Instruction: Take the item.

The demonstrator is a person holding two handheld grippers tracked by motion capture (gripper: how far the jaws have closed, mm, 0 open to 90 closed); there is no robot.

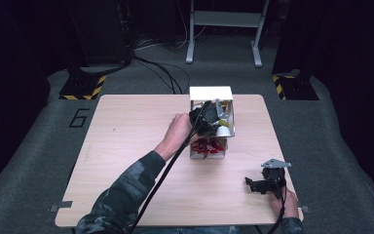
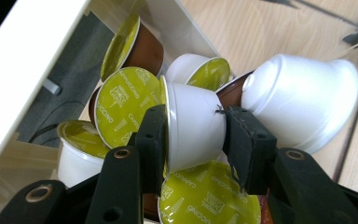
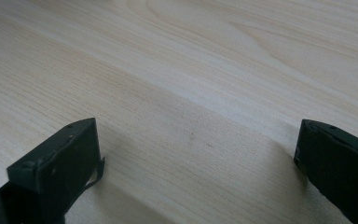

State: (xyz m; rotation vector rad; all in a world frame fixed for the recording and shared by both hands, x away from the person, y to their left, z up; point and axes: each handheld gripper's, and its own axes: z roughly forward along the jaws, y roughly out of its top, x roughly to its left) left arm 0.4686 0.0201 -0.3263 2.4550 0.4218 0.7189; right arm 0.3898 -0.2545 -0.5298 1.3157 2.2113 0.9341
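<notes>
Inside the white box (image 1: 211,92) at the far middle of the worktop (image 1: 126,146), a white coffee capsule (image 2: 193,128) with a lime-green foil lid lies on its side among other capsules (image 2: 121,100), pinched across its body between the jaws of the left tool (image 2: 191,135). Just near of that box, a small tray holds red pieces (image 1: 207,146). Well apart, at the near right corner, the right tool (image 1: 258,185) rests low over bare wood, its jaws spread wide.
</notes>
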